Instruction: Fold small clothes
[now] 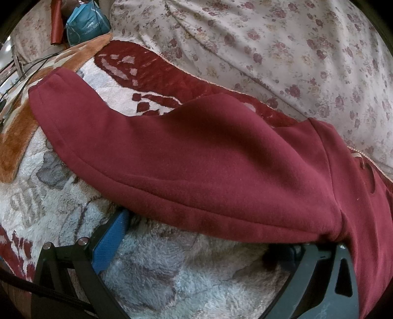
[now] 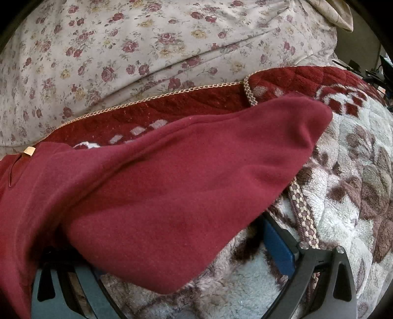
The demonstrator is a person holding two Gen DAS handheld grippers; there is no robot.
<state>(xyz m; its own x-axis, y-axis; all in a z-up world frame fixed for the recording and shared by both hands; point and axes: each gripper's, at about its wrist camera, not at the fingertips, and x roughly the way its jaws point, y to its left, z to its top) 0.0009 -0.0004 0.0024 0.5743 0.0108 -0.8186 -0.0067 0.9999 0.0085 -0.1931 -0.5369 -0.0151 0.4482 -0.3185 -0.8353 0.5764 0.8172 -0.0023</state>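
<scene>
A dark red fleece garment [image 1: 196, 159] lies across a plush patterned blanket [image 1: 172, 270]. In the left wrist view one sleeve runs to the upper left, its cuff [image 1: 44, 90] lying flat. My left gripper [image 1: 196, 233] is open, jaws wide apart; the blue-padded left finger [image 1: 110, 243] sits beside the garment's near hem, the right finger [image 1: 326, 272] lies under the cloth. In the right wrist view the other sleeve [image 2: 196, 171] points to the upper right. My right gripper [image 2: 184, 245] is open, its blue-padded finger [image 2: 277, 245] just clear of the cloth, the other finger [image 2: 61, 277] partly covered.
A floral bedsheet [image 1: 270, 49] rises behind the blanket. A teal bag [image 1: 86, 22] and cables [image 1: 22, 71] lie at the far left in the left wrist view. The blanket's braided border [image 2: 302, 203] runs by the right sleeve. Dark items [image 2: 378, 71] show at the far right edge.
</scene>
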